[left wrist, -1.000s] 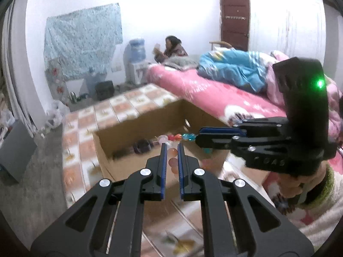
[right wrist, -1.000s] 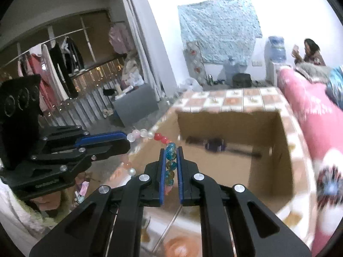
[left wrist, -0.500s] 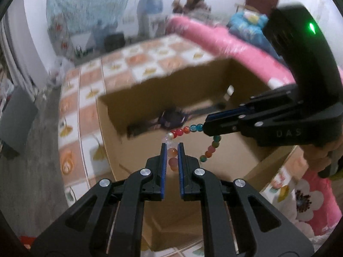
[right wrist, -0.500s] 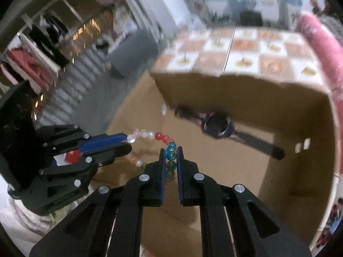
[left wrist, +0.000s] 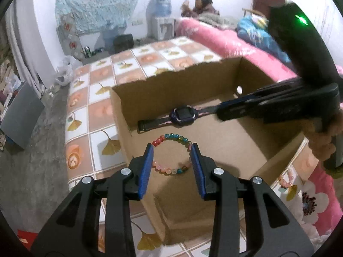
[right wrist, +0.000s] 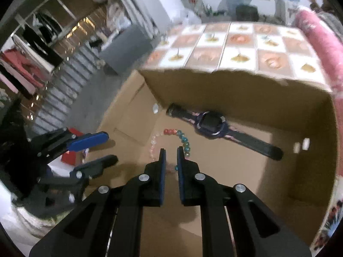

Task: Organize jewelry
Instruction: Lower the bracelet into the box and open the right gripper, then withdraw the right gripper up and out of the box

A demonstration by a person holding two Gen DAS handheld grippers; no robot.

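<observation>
A bracelet of coloured beads lies as a ring on the floor of an open cardboard box. A dark purple watch lies flat behind it. My left gripper hangs over the bracelet, its jaws opening; the ring shows between the blue pads, which do not touch it. My right gripper is opening by a narrow gap just above the bracelet, with beads showing past its tips and none pinched. The watch lies beyond. Each view shows the other gripper: right, left.
The box stands on a surface with orange and white leaf squares. A pink bed cover runs along the right. A person sits at the far end. A grey case and a clothes rack stand at the left.
Both grippers sank into the box holding the stretched bracelet, then let go. The bracelet now rests as a round ring on the box floor. The left jaws spread wide, the right only slightly.
</observation>
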